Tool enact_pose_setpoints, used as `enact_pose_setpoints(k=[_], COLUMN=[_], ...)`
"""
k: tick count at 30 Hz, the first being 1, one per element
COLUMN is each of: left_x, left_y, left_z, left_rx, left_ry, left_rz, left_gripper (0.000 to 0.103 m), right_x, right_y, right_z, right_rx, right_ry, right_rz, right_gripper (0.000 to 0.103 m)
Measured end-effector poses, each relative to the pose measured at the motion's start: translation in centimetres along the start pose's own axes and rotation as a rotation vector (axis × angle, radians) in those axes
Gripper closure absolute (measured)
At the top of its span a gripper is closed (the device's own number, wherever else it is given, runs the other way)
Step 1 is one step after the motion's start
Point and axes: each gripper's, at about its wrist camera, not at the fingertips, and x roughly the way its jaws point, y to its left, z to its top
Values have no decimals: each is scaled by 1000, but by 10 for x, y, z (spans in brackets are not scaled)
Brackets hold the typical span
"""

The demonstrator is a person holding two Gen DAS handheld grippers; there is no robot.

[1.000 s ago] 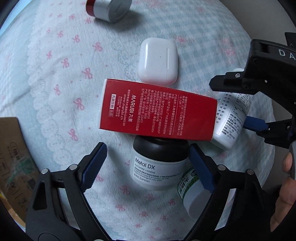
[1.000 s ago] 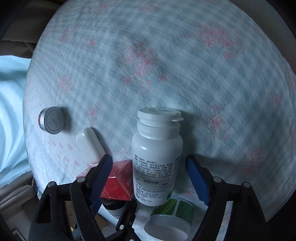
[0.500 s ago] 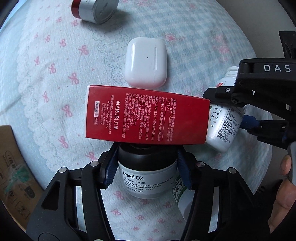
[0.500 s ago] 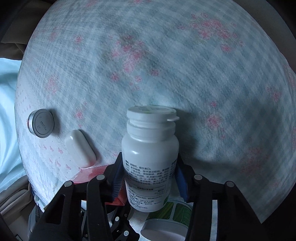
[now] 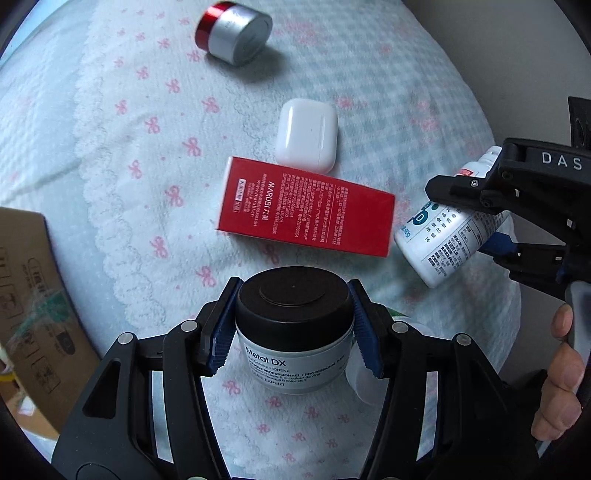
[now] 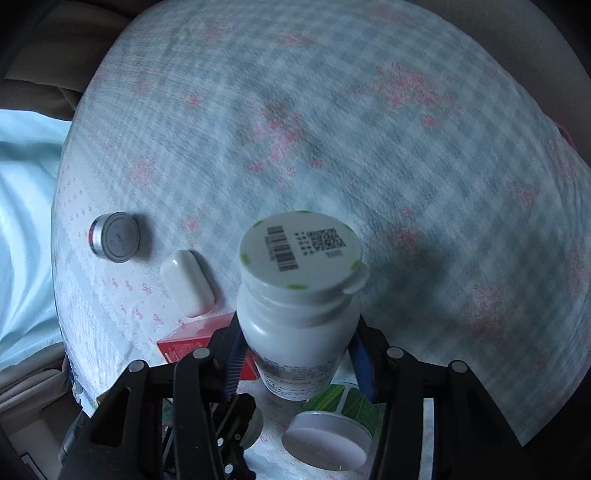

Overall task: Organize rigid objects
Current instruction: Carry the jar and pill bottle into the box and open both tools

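My left gripper is shut on a black-lidded Metal DX jar and holds it above the cloth. My right gripper is shut on a white pill bottle, lifted and tilted; the bottle also shows in the left wrist view. A red MARUBI box lies flat on the cloth, with a white earbud case just behind it. A red and silver jar lies on its side at the far end. A green-labelled jar lies below the right gripper.
The objects rest on a pale blue cloth with pink bows over a rounded surface. A cardboard box stands at the left edge. A hand holds the right gripper's handle.
Both grippers closed on their objects and lifted them: the Metal DX jar came up from under the red box, and the pill bottle rose and tilted.
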Motion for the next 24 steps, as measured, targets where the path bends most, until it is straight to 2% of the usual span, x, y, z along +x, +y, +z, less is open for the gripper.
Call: enact_pose_setpoints(k=[6, 13, 18, 24], left_x=[-54, -140, -201, -262], left_y=[6, 17, 38, 84], left_z=[-14, -41, -63, -96], left_rx=[-19, -78, -137, -221], left_ry=[-78, -212, -307, -384], left_rz=[-2, 17, 40, 86], left_gripper=[50, 50, 50, 50], right_x=[-43, -117, -147, -168], right_y=[5, 24, 54, 97], right_z=[-17, -59, -98, -145], right_rx=[-86, -248, -345, -499], right_ry=[-61, -129, -135, -104], right_rz=[30, 74, 111, 159], right_gripper=[57, 57, 57, 57])
